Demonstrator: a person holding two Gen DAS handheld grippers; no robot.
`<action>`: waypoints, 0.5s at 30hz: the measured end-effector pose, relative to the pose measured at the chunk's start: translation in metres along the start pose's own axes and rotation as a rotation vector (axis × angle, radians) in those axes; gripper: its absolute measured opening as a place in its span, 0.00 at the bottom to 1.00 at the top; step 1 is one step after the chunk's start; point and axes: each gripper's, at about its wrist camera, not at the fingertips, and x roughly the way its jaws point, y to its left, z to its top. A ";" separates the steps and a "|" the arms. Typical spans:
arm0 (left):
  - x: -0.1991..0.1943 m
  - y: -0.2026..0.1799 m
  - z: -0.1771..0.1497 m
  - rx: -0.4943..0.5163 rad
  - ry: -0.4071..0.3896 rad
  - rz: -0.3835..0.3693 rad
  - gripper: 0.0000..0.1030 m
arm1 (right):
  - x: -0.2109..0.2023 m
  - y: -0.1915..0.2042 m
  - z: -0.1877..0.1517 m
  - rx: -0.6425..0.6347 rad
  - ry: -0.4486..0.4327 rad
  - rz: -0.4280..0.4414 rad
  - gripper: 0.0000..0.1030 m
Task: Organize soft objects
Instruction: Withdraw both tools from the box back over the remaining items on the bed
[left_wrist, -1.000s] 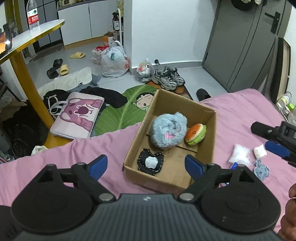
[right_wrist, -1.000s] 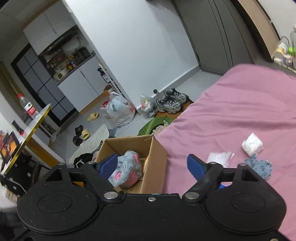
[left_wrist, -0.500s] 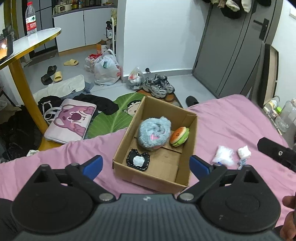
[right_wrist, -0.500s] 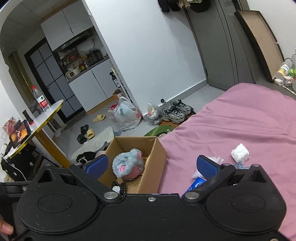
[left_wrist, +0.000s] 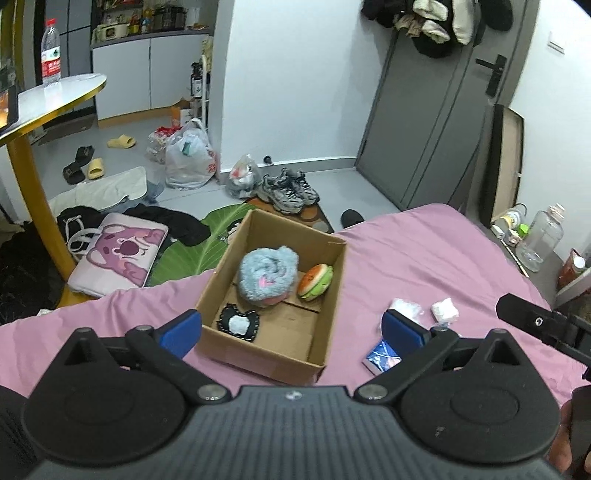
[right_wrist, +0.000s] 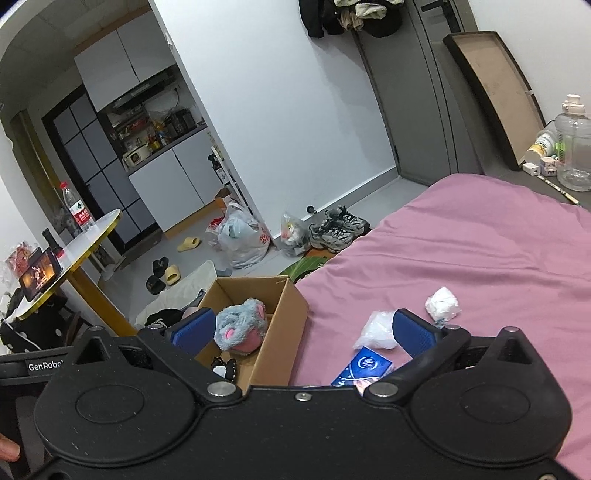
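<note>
On the pink bed sheet (left_wrist: 424, 258) sits an open cardboard box (left_wrist: 334, 295), my landmark for everything else. Inside the box, toward its far end, lies a fluffy blue-grey plush (left_wrist: 267, 275) w/ a pink patch; touching it on the right, against the box's right wall, is a small burger plush (left_wrist: 316, 281). Nearer to me in the box, by its left wall, lies a flat black piece w/ a white centre (left_wrist: 238, 324).

Right of the box, on the sheet, lie the loose things: a white fluffy wad (left_wrist: 404, 306), a white crumpled lump (left_wrist: 445, 309) a bit farther right, and a blue packet (left_wrist: 382, 356) nearer to me than both. All are apart from the box.

My left claw (left_wrist: 291, 326) hangs above the box's near end, jaws spread as wide as they go, blue pads either side of the box, nothing between them gripped. My right claw (right_wrist: 301, 328) hangs over the box's right wall and the sheet beside it, also fully spread and empty; in its view the white wad (right_wrist: 376, 330) and blue packet (right_wrist: 364, 369) sit just by its right pad.

Beyond the box, off the bed, the floor holds grey sneakers (left_wrist: 288, 190), plastic bags (left_wrist: 188, 158), a green leaf-shaped mat (left_wrist: 192, 253) and a round table w/ a yellow leg (left_wrist: 27, 177).
</note>
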 end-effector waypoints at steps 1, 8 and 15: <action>-0.002 -0.002 -0.001 0.002 -0.005 -0.003 1.00 | -0.001 -0.001 0.000 -0.003 0.000 -0.002 1.00; -0.006 -0.013 -0.007 -0.007 0.008 -0.020 1.00 | -0.009 -0.011 -0.005 -0.018 0.034 -0.019 1.00; -0.009 -0.024 -0.011 0.010 0.013 -0.018 1.00 | -0.012 -0.021 -0.010 0.005 0.065 -0.034 1.00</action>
